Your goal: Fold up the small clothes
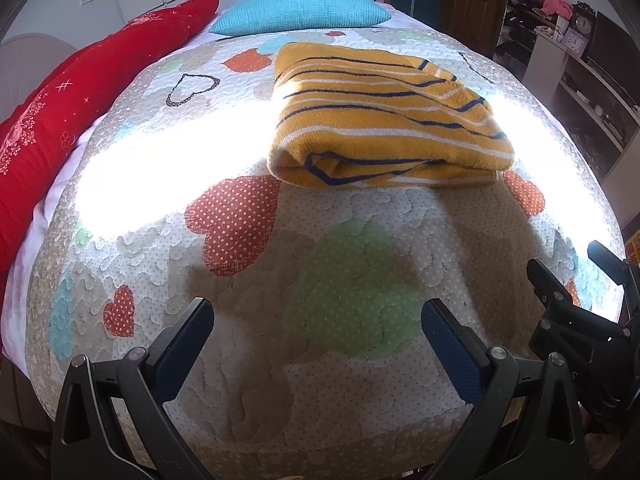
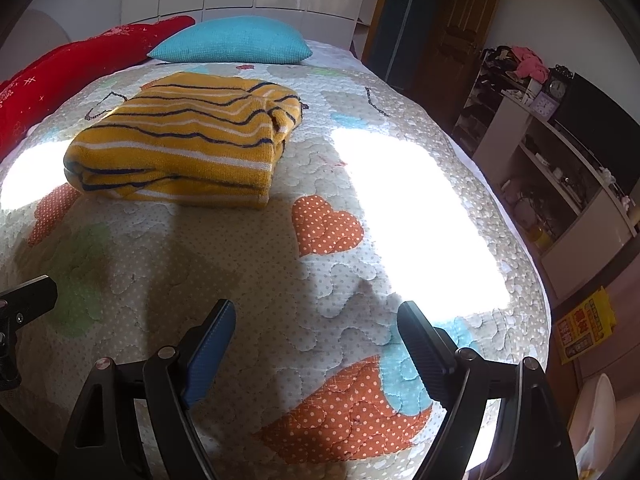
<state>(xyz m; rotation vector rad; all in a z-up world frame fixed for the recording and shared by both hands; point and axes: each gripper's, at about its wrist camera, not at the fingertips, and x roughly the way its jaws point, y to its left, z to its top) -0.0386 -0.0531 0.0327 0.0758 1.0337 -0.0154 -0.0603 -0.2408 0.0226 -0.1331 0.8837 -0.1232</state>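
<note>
Jaws on both my left gripper (image 1: pixel 318 316) and right gripper (image 2: pixel 316 318) gape wide and empty, well short of the striped yellow garment (image 1: pixel 384 120) lying folded on the bed (image 1: pixel 248 380), so I'd only square its edges.

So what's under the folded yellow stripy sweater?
The yellow striped knit sweater lies on the heart-patterned quilted bedspread. The quilt directly beneath it, and anything inside its folds, is hidden.

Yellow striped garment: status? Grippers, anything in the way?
Left gripper open, empty. Right gripper open, empty. Yellow striped garment lies folded on the quilt, untouched. Nothing between grippers and garment.
</note>
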